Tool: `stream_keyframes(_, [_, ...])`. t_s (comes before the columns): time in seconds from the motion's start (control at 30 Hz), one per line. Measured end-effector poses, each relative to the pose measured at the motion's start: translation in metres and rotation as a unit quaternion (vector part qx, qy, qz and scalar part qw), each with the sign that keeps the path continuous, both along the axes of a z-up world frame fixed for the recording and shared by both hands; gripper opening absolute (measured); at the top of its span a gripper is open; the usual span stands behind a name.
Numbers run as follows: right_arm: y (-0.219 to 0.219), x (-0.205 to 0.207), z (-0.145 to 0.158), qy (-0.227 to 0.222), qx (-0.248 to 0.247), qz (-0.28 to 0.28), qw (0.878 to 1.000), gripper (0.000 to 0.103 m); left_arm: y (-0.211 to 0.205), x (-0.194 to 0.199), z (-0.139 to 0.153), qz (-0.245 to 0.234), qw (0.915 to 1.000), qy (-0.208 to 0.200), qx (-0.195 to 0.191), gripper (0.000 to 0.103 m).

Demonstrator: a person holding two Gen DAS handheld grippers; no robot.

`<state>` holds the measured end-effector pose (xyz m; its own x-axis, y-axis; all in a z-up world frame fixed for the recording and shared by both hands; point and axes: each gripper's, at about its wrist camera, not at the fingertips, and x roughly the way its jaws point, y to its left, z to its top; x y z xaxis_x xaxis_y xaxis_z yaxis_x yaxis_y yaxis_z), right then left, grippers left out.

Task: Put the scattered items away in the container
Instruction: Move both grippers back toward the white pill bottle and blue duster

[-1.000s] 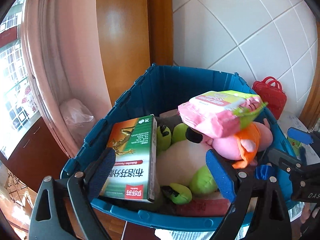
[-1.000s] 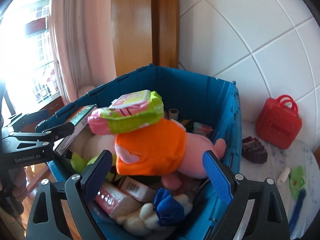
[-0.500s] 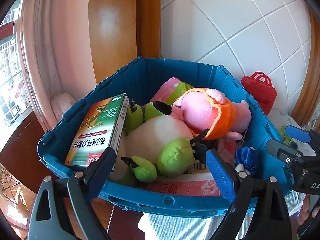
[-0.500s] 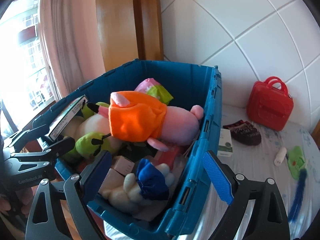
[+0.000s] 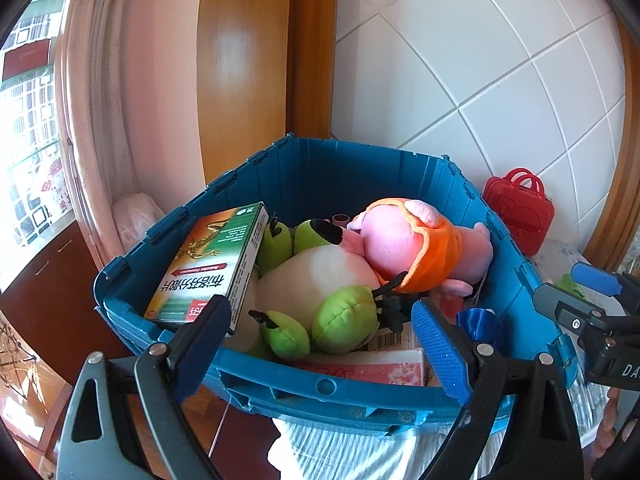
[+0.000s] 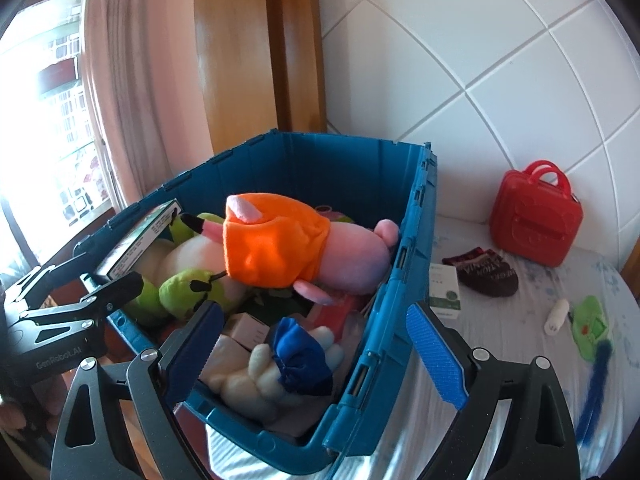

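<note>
Hovering with its jaws spread and empty, the right gripper [image 6: 316, 354] straddled the near right corner of the blue crate [image 6: 384, 320], while the loose items lay ahead and to its right on the white bedsheet [image 6: 500, 332]: the small white box [image 6: 444, 290] standing just beside the crate wall, nearest the claw, the dark sock [image 6: 486, 272] beyond it. The left gripper [image 5: 320, 344], equally spread and empty, faced the crate's opposite side, so the right one looked better placed for the box.

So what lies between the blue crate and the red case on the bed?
In the right wrist view, a small white box and a dark sock lie between the blue crate and the red case.
</note>
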<state>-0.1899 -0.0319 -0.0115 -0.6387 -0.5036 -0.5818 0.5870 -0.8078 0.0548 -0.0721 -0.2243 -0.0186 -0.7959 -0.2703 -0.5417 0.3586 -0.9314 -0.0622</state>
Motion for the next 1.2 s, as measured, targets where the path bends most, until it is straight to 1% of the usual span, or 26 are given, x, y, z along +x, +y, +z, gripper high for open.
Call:
stream_keyframes(0.13, [0.021,0.002,0.004,0.003,-0.016,-0.002,1.0,0.095,0.023,0.007,0.007,0.004,0.9997,0.022,-0.006,0.093])
stream_keyframes(0.27, [0.065,0.001,0.006,0.006,-0.037,-0.017,0.999,0.097,0.058,0.009,0.018,-0.008,0.9991,0.041,-0.01,0.093])
stream_keyframes(0.33, [0.091,-0.002,0.003,0.003,-0.045,-0.029,0.999,0.097,0.087,0.007,0.023,-0.019,0.9985,0.05,-0.014,0.093])
stream_keyframes(0.4, [0.125,-0.006,0.0,0.001,-0.05,-0.045,0.998,0.097,0.116,0.003,0.028,-0.032,0.9974,0.062,-0.015,0.094])
stream_keyframes(0.43, [0.143,-0.009,-0.003,0.001,-0.051,-0.055,0.997,0.097,0.133,0.0,0.03,-0.037,0.9969,0.068,-0.015,0.097])
stream_keyframes(0.5, [0.184,-0.012,-0.007,0.001,-0.051,-0.075,0.996,0.097,0.163,-0.004,0.033,-0.045,0.9958,0.079,-0.014,0.1])
stream_keyframes(0.53, [0.205,-0.014,-0.009,-0.001,-0.051,-0.085,0.995,0.097,0.186,-0.01,0.033,-0.052,0.995,0.085,-0.011,0.101])
stream_keyframes(0.67, [0.302,-0.023,-0.021,-0.008,-0.048,-0.14,0.989,0.098,0.253,-0.031,0.027,-0.076,0.9934,0.086,-0.004,0.101])
stream_keyframes(0.73, [0.352,-0.027,-0.03,-0.013,-0.039,-0.17,0.985,0.098,0.284,-0.044,0.017,-0.08,0.9939,0.076,0.006,0.101])
stream_keyframes(0.77, [0.371,-0.029,-0.034,-0.017,-0.036,-0.183,0.982,0.098,0.292,-0.05,0.012,-0.084,0.9942,0.067,0.012,0.101])
stream_keyframes(0.83, [0.415,-0.035,-0.046,-0.033,-0.033,-0.218,0.975,0.098,0.313,-0.063,0.001,-0.094,0.9947,0.038,0.017,0.101])
stream_keyframes(0.87, [0.434,-0.037,-0.053,-0.045,-0.034,-0.232,0.971,0.098,0.322,-0.068,-0.005,-0.093,0.9952,0.027,0.014,0.101])
stream_keyframes(0.93, [0.46,-0.04,-0.064,-0.058,-0.032,-0.251,0.966,0.098,0.335,-0.078,-0.013,-0.091,0.9957,0.013,0.01,0.101])
stream_keyframes(1.03, [0.493,-0.045,-0.077,-0.075,-0.036,-0.278,0.957,0.098,0.35,-0.097,-0.023,-0.103,0.9946,-0.01,0.009,0.101])
stream_keyframes(1.13, [0.514,-0.05,-0.086,-0.09,-0.038,-0.299,0.949,0.098,0.363,-0.112,-0.03,-0.115,0.9931,-0.018,0.01,0.101])
stream_keyframes(1.2, [0.523,-0.055,-0.088,-0.095,-0.03,-0.31,0.946,0.098,0.37,-0.127,-0.036,-0.127,0.9915,-0.022,0.017,0.101])
